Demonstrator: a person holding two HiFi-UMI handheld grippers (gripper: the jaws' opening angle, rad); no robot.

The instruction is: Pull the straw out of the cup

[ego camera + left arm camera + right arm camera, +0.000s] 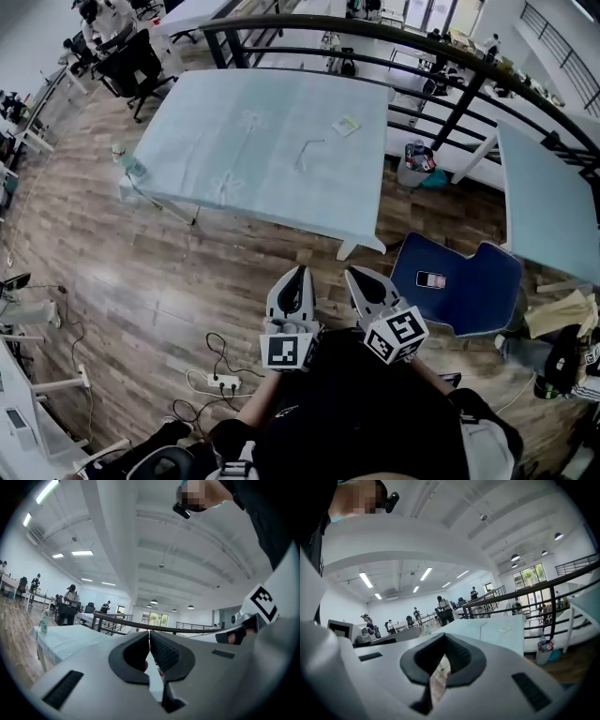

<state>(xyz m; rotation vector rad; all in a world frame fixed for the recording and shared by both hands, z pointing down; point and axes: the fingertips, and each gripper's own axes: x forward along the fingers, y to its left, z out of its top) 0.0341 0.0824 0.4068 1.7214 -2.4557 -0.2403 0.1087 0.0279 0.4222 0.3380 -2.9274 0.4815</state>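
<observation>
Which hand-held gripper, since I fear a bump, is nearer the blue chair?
Right. The right hand-held gripper is just left of the blue chair; the left hand-held gripper is farther left.

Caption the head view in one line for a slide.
Shut and empty, the left claw and right claw point side by side toward the pale blue table across the wood floor.

Table [216, 178] has a pale blue cover. A thin white straw [310, 150] lies right of the middle, with a small yellowish packet [346, 124] nearer the right edge.
</observation>
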